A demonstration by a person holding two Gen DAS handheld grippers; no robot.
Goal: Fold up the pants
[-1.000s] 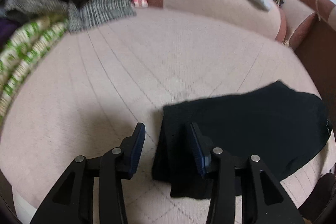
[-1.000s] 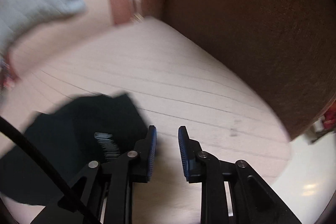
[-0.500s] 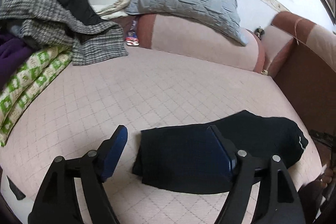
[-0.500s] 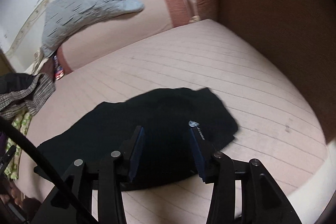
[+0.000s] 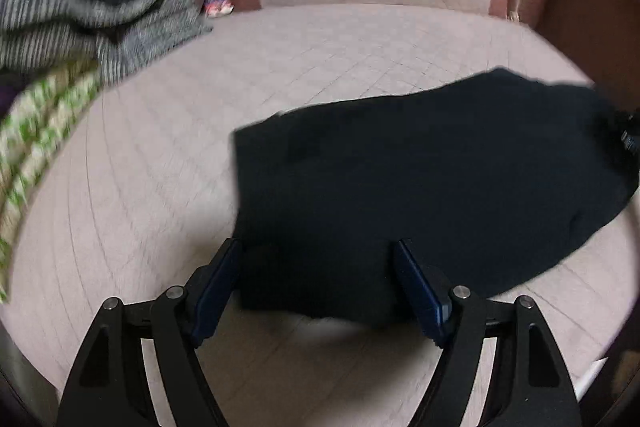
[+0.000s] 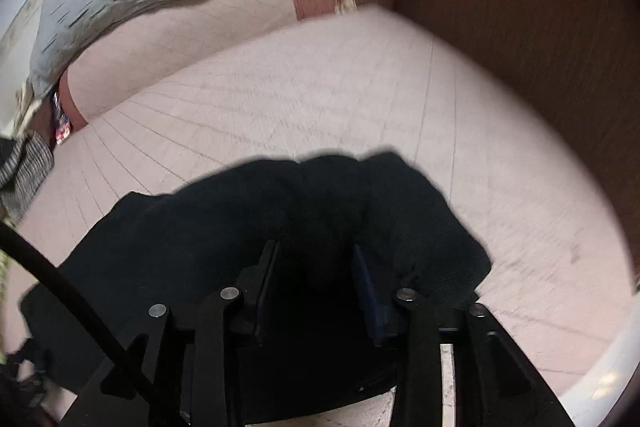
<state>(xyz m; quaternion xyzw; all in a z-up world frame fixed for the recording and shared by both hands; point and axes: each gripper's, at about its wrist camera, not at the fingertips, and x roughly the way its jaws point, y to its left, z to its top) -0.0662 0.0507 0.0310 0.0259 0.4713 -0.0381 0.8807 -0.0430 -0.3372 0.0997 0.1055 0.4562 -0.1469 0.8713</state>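
Now, left gripper point(image 5: 316, 275) wide open, straddling the near corner of the pants point(image 5: 420, 179), gripping nothing. Right gripper point(image 6: 316, 267) partly open, cloth bunched between the fingers, not yet pinched. Better to close on both near edges together, layers aligned. Pants lie black, folded, slightly rumpled, just ahead on the pink bed point(image 5: 160, 187).

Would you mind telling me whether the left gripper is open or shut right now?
Open. The left gripper has its fingers spread wide on either side of the near edge of the black pants, not pinching the fabric.
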